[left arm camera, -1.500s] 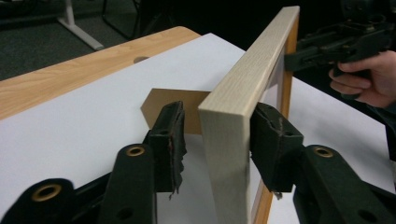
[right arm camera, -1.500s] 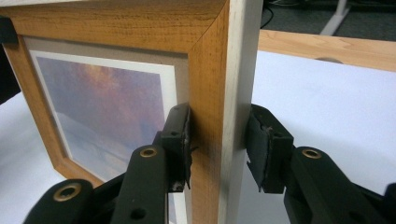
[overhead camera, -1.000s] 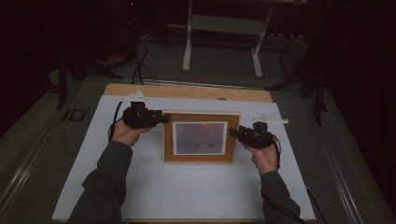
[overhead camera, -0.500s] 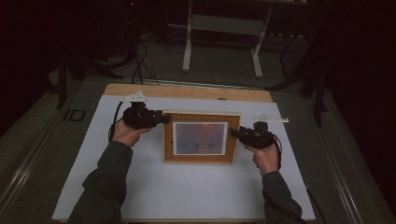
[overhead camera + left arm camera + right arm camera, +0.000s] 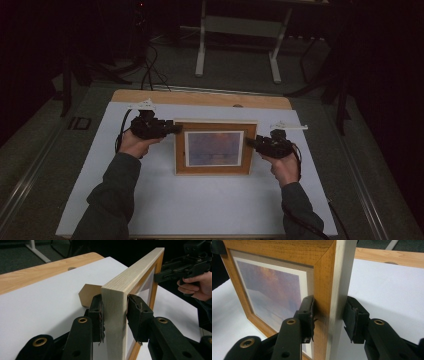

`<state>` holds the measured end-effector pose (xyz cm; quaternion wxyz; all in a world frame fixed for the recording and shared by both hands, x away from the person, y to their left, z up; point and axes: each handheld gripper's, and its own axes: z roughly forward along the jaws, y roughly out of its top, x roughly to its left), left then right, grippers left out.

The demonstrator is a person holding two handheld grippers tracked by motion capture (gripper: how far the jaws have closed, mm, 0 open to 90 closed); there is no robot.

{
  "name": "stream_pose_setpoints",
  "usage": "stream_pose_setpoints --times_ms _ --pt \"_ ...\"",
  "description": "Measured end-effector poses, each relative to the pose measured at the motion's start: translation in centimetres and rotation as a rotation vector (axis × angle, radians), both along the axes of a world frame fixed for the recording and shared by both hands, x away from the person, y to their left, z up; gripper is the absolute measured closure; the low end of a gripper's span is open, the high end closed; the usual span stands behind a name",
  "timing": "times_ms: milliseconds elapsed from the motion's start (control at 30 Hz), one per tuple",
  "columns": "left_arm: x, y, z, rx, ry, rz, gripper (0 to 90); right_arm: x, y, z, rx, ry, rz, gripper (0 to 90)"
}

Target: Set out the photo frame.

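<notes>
A wooden picture frame [image 5: 215,148] with a purple-orange print stands tilted up on the white table cover [image 5: 200,205]. My left gripper [image 5: 175,129] clamps its left side: in the left gripper view the pads [image 5: 97,312] press the pale side rail [image 5: 132,277] from both faces, and the jaws have just been closing a little on it. The frame's brown easel back [image 5: 87,293] shows behind. My right gripper [image 5: 248,143] holds the frame's right side, also seen from the left gripper [image 5: 160,275]. In the right gripper view its pads [image 5: 308,315] sit on the front and back of the rail [image 5: 332,277].
The white cover lies on a wooden tabletop whose far edge [image 5: 200,97] is bare. Beyond it are a metal stand's legs [image 5: 235,50] and cables on a dark floor. Both forearms in dark sleeves [image 5: 112,195] come in from the bottom.
</notes>
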<state>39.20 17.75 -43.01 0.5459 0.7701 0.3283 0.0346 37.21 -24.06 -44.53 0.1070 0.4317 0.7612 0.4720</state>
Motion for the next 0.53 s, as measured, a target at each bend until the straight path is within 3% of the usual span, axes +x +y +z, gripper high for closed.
stream_pose_setpoints --times_ms 67,133,333,500,533 --pt "0.1 0.0 -0.1 0.001 0.005 -0.001 65.8 0.1 0.0 0.1 -0.001 0.010 0.003 60.6" --pt "0.1 -0.1 -0.3 0.005 0.003 0.015 57.5 0.0 0.0 0.1 -0.015 0.011 -0.003 53.5" --pt "-0.3 0.4 -0.6 -0.004 0.002 0.044 50.9 -0.4 -0.4 0.2 -0.006 0.007 0.002 42.2" --pt "-2.0 1.5 -0.6 -0.011 -0.016 0.154 45.8 -0.8 -0.7 0.3 -0.004 0.008 0.015 39.0" --pt "-2.5 1.7 -0.6 0.005 -0.025 0.178 46.0 -1.0 -0.8 0.3 -0.006 0.011 0.018 37.8"
